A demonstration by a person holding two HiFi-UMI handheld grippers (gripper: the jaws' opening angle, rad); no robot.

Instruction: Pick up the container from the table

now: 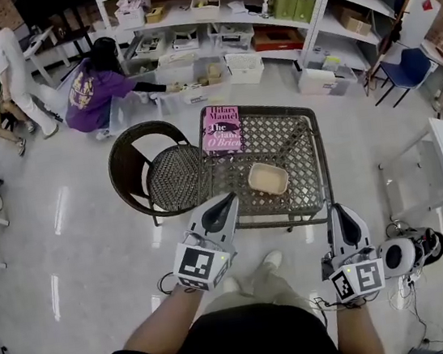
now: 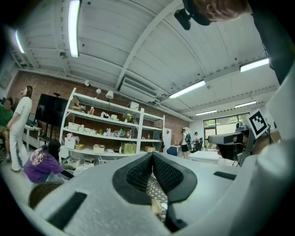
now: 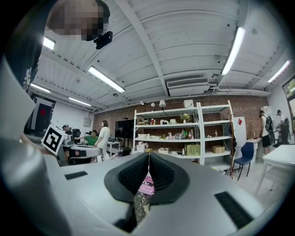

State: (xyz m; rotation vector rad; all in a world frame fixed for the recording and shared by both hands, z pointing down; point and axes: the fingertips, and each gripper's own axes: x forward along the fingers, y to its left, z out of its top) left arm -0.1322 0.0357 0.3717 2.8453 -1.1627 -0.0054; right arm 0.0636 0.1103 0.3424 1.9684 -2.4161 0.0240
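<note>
Both grippers are held level at the near edge of the wicker table (image 1: 305,198), and neither touches anything. The left gripper (image 1: 229,202) has its jaws pressed together with nothing between them, and the right gripper (image 1: 338,210) is closed and empty too. The tan container (image 1: 268,178) sits on the table ahead of both, right of the left jaws and left of the right jaws. A pink book (image 1: 221,129) lies further beyond it.
</note>
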